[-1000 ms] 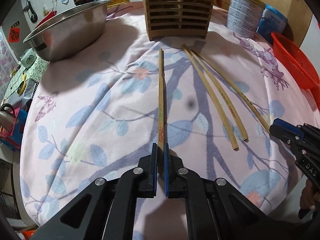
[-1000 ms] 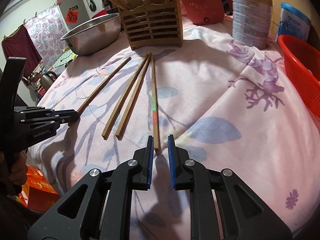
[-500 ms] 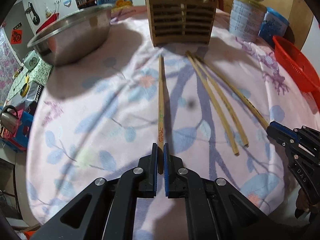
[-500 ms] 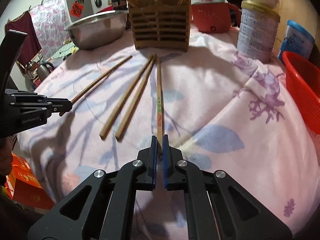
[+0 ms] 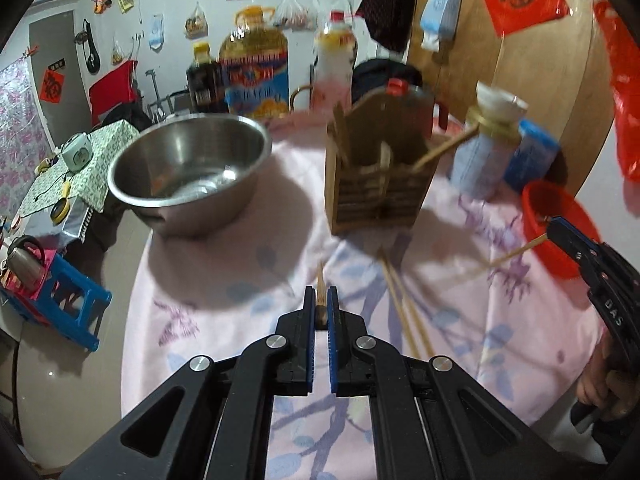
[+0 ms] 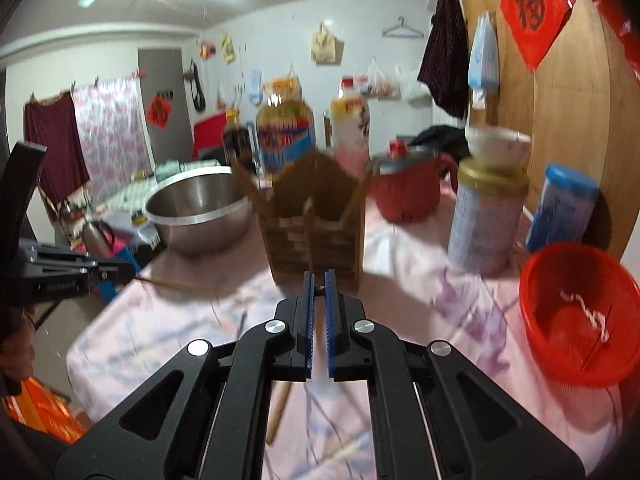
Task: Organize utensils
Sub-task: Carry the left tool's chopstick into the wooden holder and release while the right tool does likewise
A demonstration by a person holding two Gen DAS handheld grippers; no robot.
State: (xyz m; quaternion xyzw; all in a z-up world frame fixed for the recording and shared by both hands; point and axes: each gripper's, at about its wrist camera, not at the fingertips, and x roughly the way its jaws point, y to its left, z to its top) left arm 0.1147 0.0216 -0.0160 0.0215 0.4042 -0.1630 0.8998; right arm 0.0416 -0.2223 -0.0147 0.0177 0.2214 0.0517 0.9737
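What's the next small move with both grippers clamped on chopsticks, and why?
Probably carry both forward to the wooden holder and tip the sticks in. The left gripper and right gripper each pinch a chopstick clear of the cloth; two more chopsticks lie on the table.

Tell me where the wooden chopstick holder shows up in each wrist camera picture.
Left wrist: wooden chopstick holder stands right of centre, beyond the left gripper.
Right wrist: holder sits at centre, just past the right gripper.
Shared landmark: steel bowl, left of it in both.
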